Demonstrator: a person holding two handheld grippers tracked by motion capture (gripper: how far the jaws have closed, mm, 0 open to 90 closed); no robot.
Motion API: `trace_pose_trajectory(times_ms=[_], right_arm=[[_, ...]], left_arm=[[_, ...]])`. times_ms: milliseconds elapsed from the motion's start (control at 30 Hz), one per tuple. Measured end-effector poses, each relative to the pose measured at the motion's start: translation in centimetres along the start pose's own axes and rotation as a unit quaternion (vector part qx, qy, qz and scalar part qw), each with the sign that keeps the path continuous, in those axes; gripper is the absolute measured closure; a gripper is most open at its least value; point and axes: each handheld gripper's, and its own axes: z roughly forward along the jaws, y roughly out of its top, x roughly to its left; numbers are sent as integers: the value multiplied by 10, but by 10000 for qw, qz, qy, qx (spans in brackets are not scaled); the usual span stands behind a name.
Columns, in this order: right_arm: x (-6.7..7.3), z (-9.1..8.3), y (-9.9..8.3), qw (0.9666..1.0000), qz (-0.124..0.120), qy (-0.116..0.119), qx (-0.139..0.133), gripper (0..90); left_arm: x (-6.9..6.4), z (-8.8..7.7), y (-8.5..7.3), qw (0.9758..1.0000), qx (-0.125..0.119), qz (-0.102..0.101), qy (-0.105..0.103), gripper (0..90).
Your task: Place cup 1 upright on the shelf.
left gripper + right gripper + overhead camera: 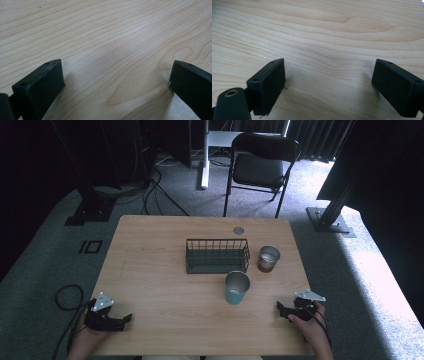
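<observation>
At the near edge of the pale wooden counter (165, 295), two hands each hold a black two-jaw claw. On the near left corner rests the left claw (125, 318), its grey three-cornered plate on top and its tips pointing toward the middle of the counter; a black cable loops on the grey carpet beside it. In the left gripper view its jaws stand wide apart with bare wood grain between them, nothing held. On the near right corner the right claw (280, 309) lies under the person's right hand (312, 325), tips pointing left. In the right gripper view its jaws are likewise spread wide, with bare wood between them and nothing gripped.

Nearest to the claws, right of centre and closer to the right claw, stands an upright teal metal cup with a silver rim (236, 288), apart from both claws. Behind it and slightly to the right stands an upright brown metal cup with a silver inside (268, 258), just beside the right end of a dark green wire basket (217, 255). Near the far edge sits a small round grey cap (238, 230) set in the counter.

Beyond the counter, a black folding chair (260, 167) stands on the carpet
</observation>
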Motion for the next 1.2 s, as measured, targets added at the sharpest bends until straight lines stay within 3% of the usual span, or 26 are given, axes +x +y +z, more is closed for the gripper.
trace_pose_trajectory(times_ms=[400,467,633,867,1200], right_arm=[[0,0,0,10000,0,-2,1,113],[0,0,0,10000,0,-2,2,113],[0,0,0,10000,0,-2,3,113],[0,0,0,10000,0,-2,3,112],[0,0,0,10000,0,-2,3,112]], left_arm=[[1,1,2,10000,-4,59,24,5],[-1,1,3,9998,-70,174,35,5],[-3,1,6,9992,-286,209,-183,14],[-7,5,11,9989,-254,272,-300,14],[-26,15,29,9963,-236,602,-568,14]])
